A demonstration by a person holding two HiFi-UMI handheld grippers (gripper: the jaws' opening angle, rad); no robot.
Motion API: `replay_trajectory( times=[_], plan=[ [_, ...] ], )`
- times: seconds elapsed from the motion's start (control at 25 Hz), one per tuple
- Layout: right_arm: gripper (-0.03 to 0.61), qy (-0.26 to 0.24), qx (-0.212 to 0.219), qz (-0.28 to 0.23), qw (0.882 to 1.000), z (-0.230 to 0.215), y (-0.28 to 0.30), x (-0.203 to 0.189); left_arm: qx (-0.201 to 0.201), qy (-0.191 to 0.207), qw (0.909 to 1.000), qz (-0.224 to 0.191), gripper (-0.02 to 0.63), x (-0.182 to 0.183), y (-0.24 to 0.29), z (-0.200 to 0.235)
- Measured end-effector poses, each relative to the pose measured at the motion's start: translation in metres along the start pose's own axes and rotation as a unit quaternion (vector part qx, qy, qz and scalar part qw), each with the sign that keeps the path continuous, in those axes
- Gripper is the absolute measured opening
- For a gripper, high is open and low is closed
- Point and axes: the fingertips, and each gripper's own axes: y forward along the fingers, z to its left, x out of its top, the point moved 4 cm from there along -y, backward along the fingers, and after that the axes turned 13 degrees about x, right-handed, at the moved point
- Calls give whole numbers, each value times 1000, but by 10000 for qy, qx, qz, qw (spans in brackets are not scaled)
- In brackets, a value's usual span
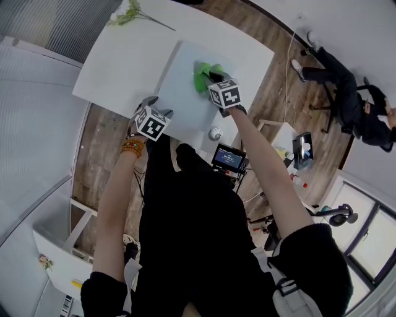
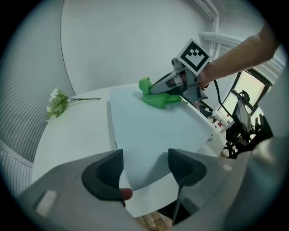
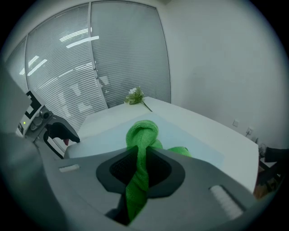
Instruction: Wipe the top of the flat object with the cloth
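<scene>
Wiping step in hand. Your right hand-held gripper (image 3: 141, 170) clamps green cloth (image 3: 143, 135), which rests on flat object (image 1: 179, 99) on desk (image 1: 124, 56). Your left hand-held gripper (image 2: 143, 168) wide, nothing gripped. Next: sweep cloth across bare top.

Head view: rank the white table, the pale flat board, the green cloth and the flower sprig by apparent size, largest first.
1. white table
2. pale flat board
3. green cloth and flower sprig: too alike to rank; the sprig is longer but thinner.
</scene>
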Motion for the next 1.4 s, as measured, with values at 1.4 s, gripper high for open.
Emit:
replay_trajectory(
  times=[1.4],
  plan=[
    [66,-927,793,422,9916,94,0,-43,26,-5,10000,-51,321,0,1,-1]
  ],
)
